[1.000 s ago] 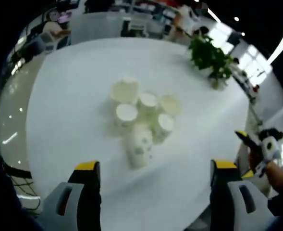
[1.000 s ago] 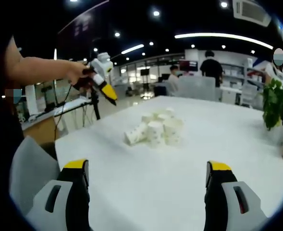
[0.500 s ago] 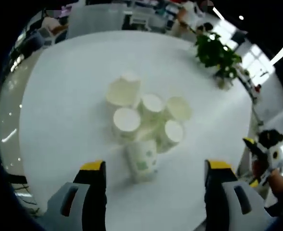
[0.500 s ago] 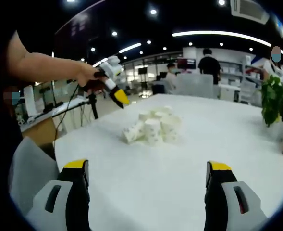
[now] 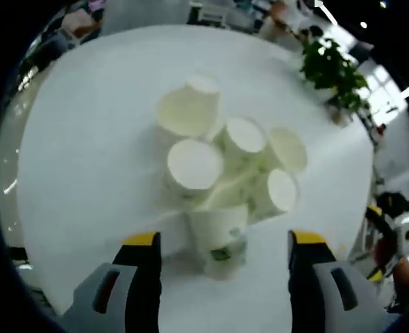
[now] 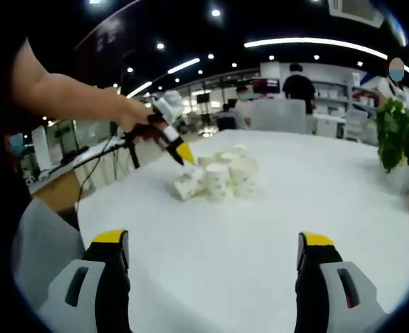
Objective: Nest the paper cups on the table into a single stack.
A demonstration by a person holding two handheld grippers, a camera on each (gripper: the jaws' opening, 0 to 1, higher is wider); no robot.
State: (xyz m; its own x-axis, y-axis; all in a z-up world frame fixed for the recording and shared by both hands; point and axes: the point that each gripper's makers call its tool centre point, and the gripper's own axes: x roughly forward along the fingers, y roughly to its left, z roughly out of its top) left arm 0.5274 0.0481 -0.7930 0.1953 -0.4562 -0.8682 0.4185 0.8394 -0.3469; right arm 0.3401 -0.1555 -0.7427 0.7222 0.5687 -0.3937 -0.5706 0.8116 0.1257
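Note:
Several white paper cups point(image 5: 194, 166) stand bunched on the round white table point(image 5: 86, 152). One cup with a green print point(image 5: 218, 239) lies on its side at the near edge of the bunch. My left gripper point(image 5: 224, 239) is open, its jaws either side of that lying cup and not touching it. In the right gripper view the same bunch of cups point(image 6: 218, 177) sits mid-table, with the left gripper point(image 6: 171, 135) held by a hand just above its left side. My right gripper point(image 6: 213, 239) is open and holds nothing, well short of the cups.
A green potted plant point(image 5: 329, 66) stands near the table's far edge, also seen as the plant point(image 6: 395, 132) at the right. The right gripper point(image 5: 381, 222) shows past the table's rim. People and desks fill the office behind.
My left gripper has come down and closer to the bunch, so the lying cup now sits between its jaws. The right gripper has hardly moved.

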